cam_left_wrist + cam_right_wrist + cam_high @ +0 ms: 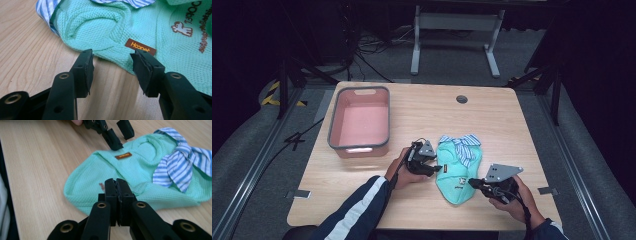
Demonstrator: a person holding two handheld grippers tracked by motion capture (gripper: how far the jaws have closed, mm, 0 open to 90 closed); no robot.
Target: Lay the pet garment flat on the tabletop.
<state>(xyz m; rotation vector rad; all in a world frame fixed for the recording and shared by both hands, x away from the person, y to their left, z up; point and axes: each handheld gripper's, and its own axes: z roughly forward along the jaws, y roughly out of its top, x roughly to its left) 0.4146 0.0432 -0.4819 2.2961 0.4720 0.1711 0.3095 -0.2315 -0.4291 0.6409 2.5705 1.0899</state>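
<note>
Garment: we are working on a mint knit pet shirt [457, 167] with a striped collar [464, 145], lying flat on the counter [492, 120], long axis running toward us.
Left gripper [112, 70]: we are holding its fingers wide, just short of the shirt's near hem by the brown label [140, 46], straight ahead.
Right gripper [116, 195]: we are keeping its fingers closed at the lower edge; whether cloth is pinched, we cannot tell.
Basket [359, 120]: pink, sitting apart at left.
Hidden: print too small to read.

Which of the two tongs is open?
The left tongs: jaws spread apart at the green garment's edge. The right tongs have jaws pressed together.
</note>
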